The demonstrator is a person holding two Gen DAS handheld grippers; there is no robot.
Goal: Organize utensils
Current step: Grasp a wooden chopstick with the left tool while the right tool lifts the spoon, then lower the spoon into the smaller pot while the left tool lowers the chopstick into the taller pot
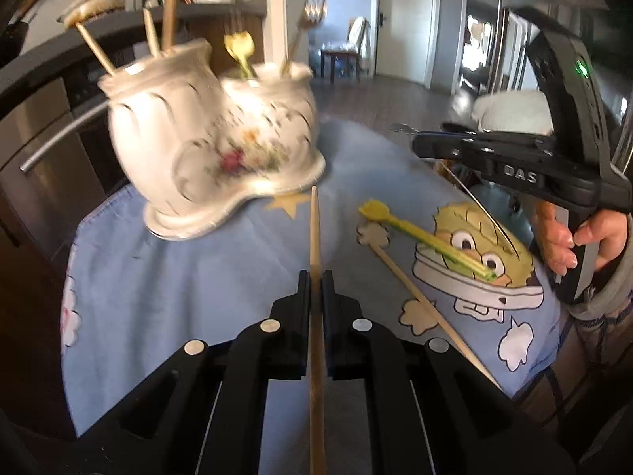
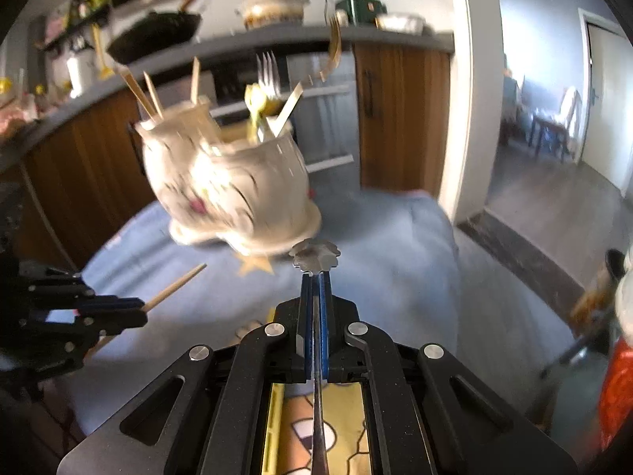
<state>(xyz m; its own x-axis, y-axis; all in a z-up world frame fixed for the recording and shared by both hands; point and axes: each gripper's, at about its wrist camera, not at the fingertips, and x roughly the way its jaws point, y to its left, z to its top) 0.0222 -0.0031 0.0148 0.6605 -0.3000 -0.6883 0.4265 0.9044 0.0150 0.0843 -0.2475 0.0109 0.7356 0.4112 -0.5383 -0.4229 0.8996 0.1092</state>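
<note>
Only readable text: raised letters "DAS" on the black body of the right gripper (image 1: 403, 128), seen in the left wrist view. Nothing legible on the floral ceramic utensil holder (image 1: 213, 138) or the blue cartoon cloth (image 1: 178, 277).

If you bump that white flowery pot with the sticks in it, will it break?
Probably, if it falls: the pot looks like glazed china, so brittle. Its wide foot should resist tipping. The cloth beneath may let it slide rather than topple.

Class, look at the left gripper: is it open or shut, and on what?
Shut: the left gripper has both fingers pressed against a wooden chopstick.
</note>
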